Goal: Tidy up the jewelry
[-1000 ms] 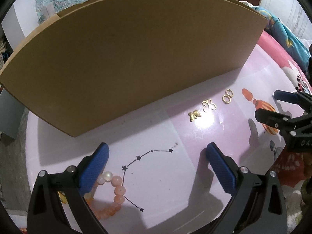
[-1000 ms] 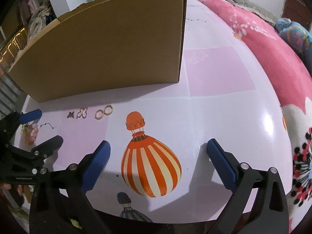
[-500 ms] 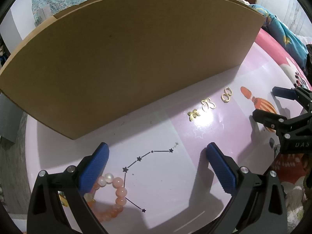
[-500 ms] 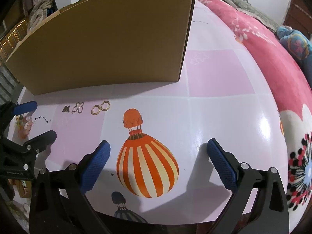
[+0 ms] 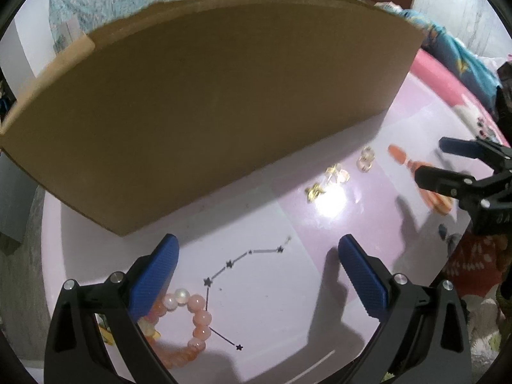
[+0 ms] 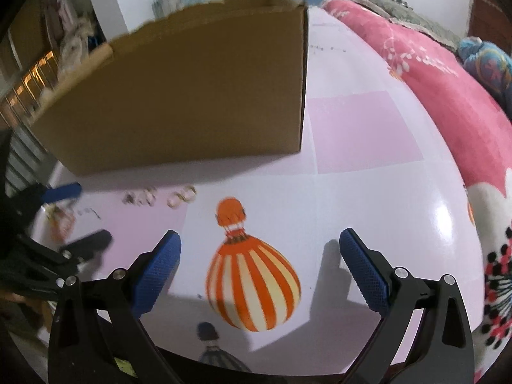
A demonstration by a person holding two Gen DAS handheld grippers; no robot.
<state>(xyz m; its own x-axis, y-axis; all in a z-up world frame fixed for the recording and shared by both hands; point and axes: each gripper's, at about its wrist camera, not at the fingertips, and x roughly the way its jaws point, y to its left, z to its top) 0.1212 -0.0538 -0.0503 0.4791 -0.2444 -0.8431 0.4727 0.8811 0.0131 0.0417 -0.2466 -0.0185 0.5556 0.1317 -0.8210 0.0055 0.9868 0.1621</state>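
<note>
A pink bead bracelet (image 5: 195, 316) lies on the table by my left gripper's left finger. Three gold earrings lie in a row ahead: a leaf one (image 5: 313, 191), a butterfly one (image 5: 337, 172) and a double-ring one (image 5: 365, 160). They also show blurred in the right wrist view, with the double-ring one (image 6: 182, 196) nearest. My left gripper (image 5: 257, 275) is open and empty above the table. My right gripper (image 6: 259, 272) is open and empty over a printed balloon (image 6: 252, 284). It also shows in the left wrist view (image 5: 448, 160).
A large open cardboard box (image 5: 208, 112) stands behind the earrings, also in the right wrist view (image 6: 192, 105). The table (image 6: 368, 192) has a glossy pink and white cover. A pink blanket (image 6: 432, 80) lies to the right.
Both grippers have risen and tilted a little, so the box's top edge and inside now show. Nothing on the table has moved. Both stay open.
</note>
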